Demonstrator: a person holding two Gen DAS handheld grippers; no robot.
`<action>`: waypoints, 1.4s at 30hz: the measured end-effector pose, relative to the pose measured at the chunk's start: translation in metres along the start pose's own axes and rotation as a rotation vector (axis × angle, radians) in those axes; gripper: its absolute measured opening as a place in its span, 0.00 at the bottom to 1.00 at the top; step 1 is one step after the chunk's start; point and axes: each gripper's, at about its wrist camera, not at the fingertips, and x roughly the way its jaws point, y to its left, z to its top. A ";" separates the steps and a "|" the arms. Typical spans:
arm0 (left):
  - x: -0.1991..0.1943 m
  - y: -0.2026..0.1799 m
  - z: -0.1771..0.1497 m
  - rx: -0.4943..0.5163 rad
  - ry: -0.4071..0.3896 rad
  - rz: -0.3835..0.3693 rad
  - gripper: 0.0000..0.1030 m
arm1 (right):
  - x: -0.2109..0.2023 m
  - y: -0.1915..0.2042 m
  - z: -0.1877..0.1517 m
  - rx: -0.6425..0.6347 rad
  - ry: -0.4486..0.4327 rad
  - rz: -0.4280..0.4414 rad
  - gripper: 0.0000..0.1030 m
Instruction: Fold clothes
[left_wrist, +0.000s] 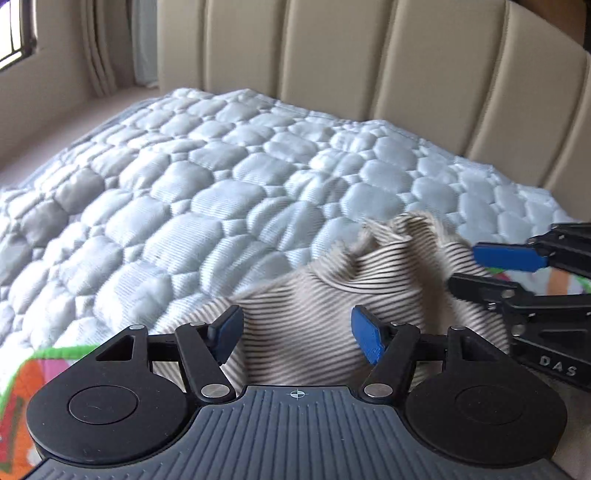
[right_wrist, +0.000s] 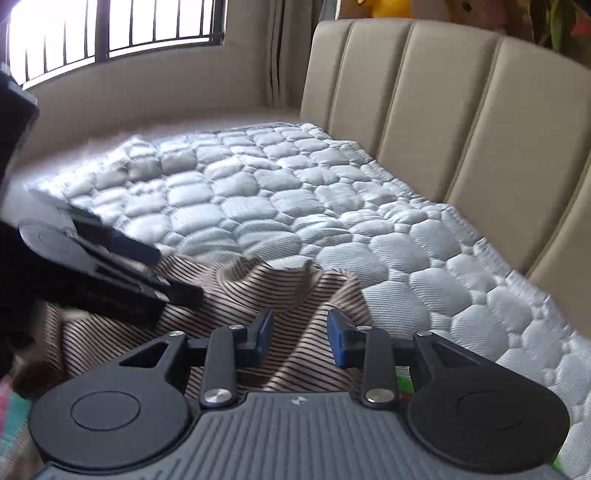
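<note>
Only one piece of lettering can be read here: the pale capitals "DAS" on the black side of your right hand-held gripper (left_wrist: 495, 271), seen at the right edge of your left wrist view, low on its body. More characters may follow those three, but the frame's edge and blur cut them off. A small crosshair mark, a circle quartered by a cross, sits at the centre top of the ribbed grey housing behind your left hand-held gripper (left_wrist: 295, 334), and the same mark shows, fainter, on the housing behind the right one in its own view. Nothing else bears readable text, numbers or labels.
</note>
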 end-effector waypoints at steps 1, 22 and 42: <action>0.006 0.005 -0.001 0.022 0.009 0.057 0.67 | 0.009 -0.005 -0.008 -0.039 0.026 -0.073 0.31; -0.059 0.029 -0.021 -0.170 -0.083 -0.099 0.89 | -0.155 0.022 -0.119 -0.292 0.114 0.536 0.46; -0.136 0.048 -0.073 -0.196 -0.066 -0.069 0.96 | -0.212 -0.236 -0.001 0.486 -0.278 -0.149 0.03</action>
